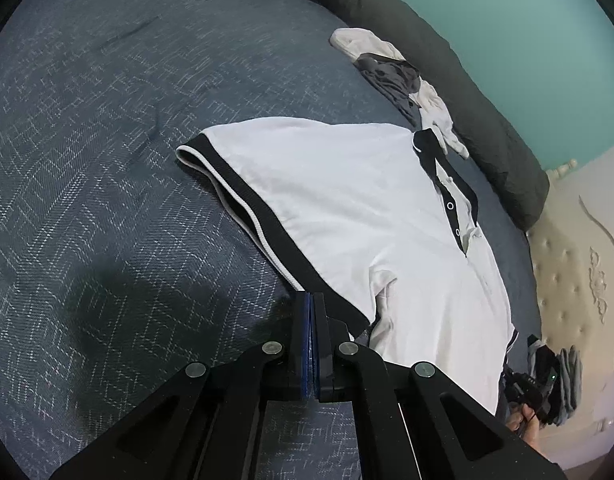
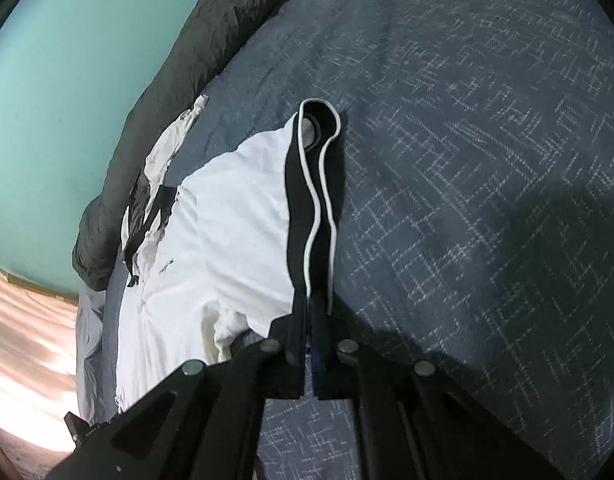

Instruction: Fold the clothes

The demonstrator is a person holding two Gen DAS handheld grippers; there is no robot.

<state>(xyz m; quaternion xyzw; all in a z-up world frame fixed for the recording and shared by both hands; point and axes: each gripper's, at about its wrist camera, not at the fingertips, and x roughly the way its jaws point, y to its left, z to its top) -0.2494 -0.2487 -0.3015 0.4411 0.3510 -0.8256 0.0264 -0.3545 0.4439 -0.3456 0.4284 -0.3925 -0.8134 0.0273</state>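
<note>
A white polo shirt (image 1: 347,208) with a black collar, a buttoned placket and a black hem band lies on the blue patterned bedcover (image 1: 107,160). My left gripper (image 1: 312,300) is shut, its tips at the piped hem band, which rises a little off the bed. In the right wrist view the shirt (image 2: 219,232) runs away to the left, and my right gripper (image 2: 309,304) is shut on the doubled black hem band (image 2: 315,208). That right gripper (image 1: 541,384), held by a hand (image 1: 521,420), also shows past the shirt's far edge in the left wrist view.
A heap of white and grey clothes (image 1: 395,72) lies beyond the collar, against a rolled dark grey duvet (image 1: 467,92) along the teal wall. A cream tufted headboard (image 1: 567,280) stands to the right. Wooden floor (image 2: 27,340) shows beside the bed.
</note>
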